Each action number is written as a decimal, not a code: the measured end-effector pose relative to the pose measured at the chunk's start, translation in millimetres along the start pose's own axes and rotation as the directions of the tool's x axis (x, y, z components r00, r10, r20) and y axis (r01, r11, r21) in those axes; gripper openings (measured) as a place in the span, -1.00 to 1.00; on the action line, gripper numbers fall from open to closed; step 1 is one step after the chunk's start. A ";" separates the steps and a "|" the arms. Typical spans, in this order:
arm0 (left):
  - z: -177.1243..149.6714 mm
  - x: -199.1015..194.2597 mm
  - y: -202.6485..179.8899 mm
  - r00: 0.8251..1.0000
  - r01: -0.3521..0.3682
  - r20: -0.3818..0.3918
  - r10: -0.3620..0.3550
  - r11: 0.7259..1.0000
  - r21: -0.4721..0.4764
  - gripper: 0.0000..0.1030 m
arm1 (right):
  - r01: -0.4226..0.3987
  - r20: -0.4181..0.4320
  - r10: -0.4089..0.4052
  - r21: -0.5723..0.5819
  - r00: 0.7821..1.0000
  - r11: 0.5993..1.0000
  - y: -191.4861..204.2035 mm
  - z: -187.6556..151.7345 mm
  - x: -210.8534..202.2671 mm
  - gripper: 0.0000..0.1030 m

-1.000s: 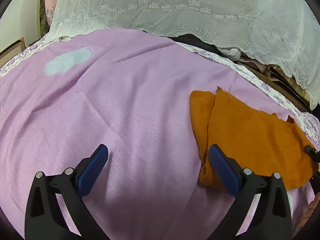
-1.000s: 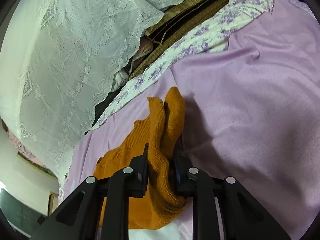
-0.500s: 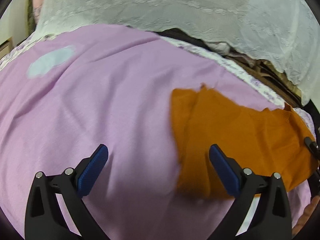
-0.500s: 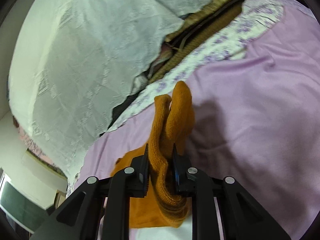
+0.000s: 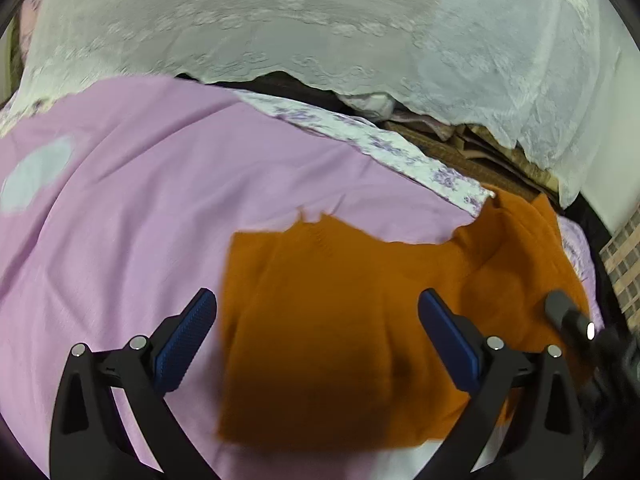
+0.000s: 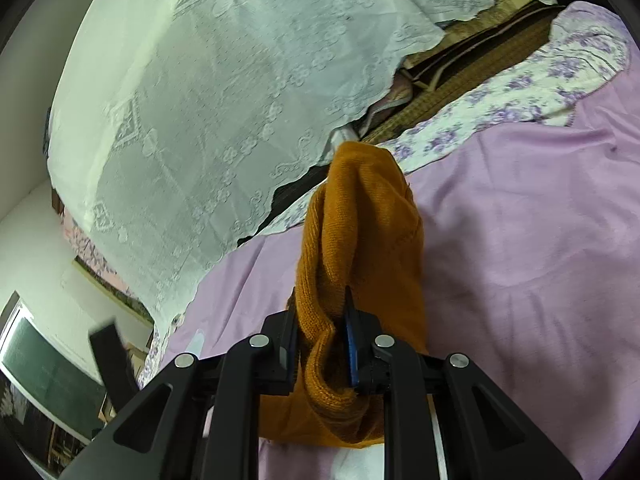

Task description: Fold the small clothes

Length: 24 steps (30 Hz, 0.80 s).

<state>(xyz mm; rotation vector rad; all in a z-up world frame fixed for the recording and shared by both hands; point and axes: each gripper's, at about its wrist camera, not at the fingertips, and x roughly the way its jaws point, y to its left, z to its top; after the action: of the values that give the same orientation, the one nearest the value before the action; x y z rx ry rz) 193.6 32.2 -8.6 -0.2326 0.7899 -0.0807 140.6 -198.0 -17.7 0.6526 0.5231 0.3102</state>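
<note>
The right gripper is clamped tight on a bunched edge of the orange knit garment, its fingers nearly together with a thick roll of wool squeezed between them. From the left wrist camera the garment spreads over the lilac bedspread, filling the frame from centre out to 3 o'clock, one end lifted toward the right gripper at 4 o'clock.

The left gripper hangs wide open above the cloth, holding nothing, its left finger over bare bedspread at 8 o'clock and its right finger over the knit.

My read: the fold is only starting. To do it well, the left fingers want the free edge at about 9 o'clock of the garment, pinching one layer cleanly, so both hands can carry the cloth level and lay it edge to edge. The thick bunch in the right fingers could slip or drag the fold crooked.

Around it: a white lace cover hangs at 12 o'clock, a floral-print border runs at 1 o'clock, a pale patch sits at 9 o'clock. None of it blocks the fold.
</note>
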 end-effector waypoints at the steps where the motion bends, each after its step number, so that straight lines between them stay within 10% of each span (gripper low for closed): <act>1: 2.3 5.3 -6.8 1.000 0.002 -0.023 -0.001 1.000 0.017 0.91 | -0.003 -0.004 0.003 -0.006 1.000 1.000 2.2 -1.3 0.4 -0.64; 24: 6.2 4.2 30.5 0.999 0.002 -0.036 -0.003 1.000 -0.029 0.08 | -0.057 -0.121 0.041 -0.126 0.992 0.990 65.6 -22.9 49.4 -0.63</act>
<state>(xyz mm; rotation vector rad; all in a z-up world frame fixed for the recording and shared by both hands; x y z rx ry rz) 200.5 62.3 -14.5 -0.2600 0.8268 -0.0763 161.6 -115.9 -8.6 0.5241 0.5955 0.4274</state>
